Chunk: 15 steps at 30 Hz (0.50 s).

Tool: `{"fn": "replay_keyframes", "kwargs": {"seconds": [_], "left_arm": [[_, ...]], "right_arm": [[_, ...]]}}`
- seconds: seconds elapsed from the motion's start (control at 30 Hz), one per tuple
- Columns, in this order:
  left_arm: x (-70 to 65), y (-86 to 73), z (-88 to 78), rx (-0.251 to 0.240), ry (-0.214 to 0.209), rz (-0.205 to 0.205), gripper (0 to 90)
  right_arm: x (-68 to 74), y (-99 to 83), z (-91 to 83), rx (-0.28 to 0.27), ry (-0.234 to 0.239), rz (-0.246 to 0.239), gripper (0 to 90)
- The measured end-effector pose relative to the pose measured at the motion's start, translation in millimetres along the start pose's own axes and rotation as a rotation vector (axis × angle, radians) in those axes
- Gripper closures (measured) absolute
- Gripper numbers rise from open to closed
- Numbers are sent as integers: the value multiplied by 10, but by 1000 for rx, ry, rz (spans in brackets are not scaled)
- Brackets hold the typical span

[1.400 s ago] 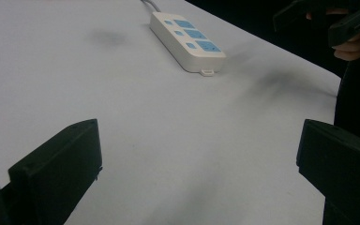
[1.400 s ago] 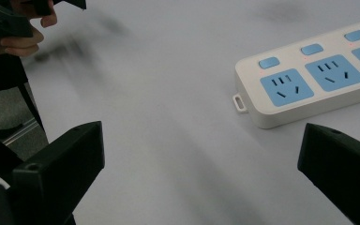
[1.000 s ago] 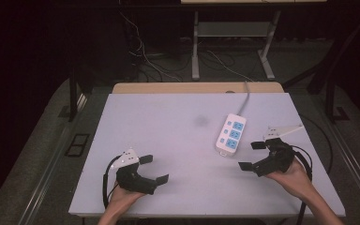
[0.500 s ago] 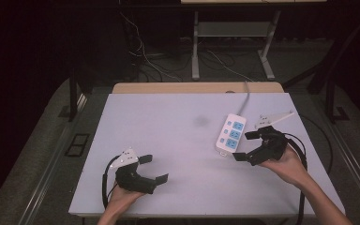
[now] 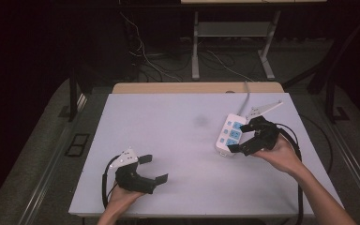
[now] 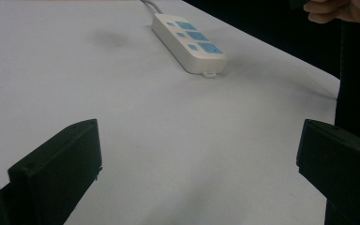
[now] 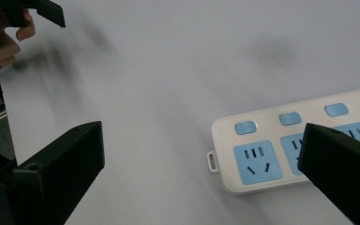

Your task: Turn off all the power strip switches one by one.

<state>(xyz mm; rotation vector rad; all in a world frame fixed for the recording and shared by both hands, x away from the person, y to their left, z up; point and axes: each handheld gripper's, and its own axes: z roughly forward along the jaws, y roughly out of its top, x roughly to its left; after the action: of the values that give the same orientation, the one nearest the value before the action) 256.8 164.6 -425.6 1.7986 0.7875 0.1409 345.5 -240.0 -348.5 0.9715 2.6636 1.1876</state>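
A white power strip (image 5: 229,132) with blue sockets and switches lies on the right half of the white table (image 5: 178,136); its grey cord runs off the far edge. My right gripper (image 5: 243,137) is open and hovers right over the strip's near end; in the right gripper view the strip (image 7: 281,145) lies between the wide-spread jaws, toward the right one. My left gripper (image 5: 152,168) rests near the front left of the table, open, nothing between its fingers. In the left gripper view the strip (image 6: 187,42) lies far ahead.
A faint dark smudge (image 5: 200,121) marks the table's middle. Behind the table run a wooden edge (image 5: 197,87), floor cables and a metal stand (image 5: 229,33). Dark floor surrounds the table on both sides.
My right gripper has moved forward and left from the table's right side until it is over the power strip's near end. The left gripper has stayed put.
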Motion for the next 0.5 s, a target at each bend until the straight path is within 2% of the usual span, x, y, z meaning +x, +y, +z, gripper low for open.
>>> {"fn": "replay_keyframes", "kwargs": {"seconds": [0.5], "left_arm": [[-1, 4, -7, -3, -1, 0, 0]], "right_arm": [[-68, 155, 161, 48, -23, -9, 7]]}}
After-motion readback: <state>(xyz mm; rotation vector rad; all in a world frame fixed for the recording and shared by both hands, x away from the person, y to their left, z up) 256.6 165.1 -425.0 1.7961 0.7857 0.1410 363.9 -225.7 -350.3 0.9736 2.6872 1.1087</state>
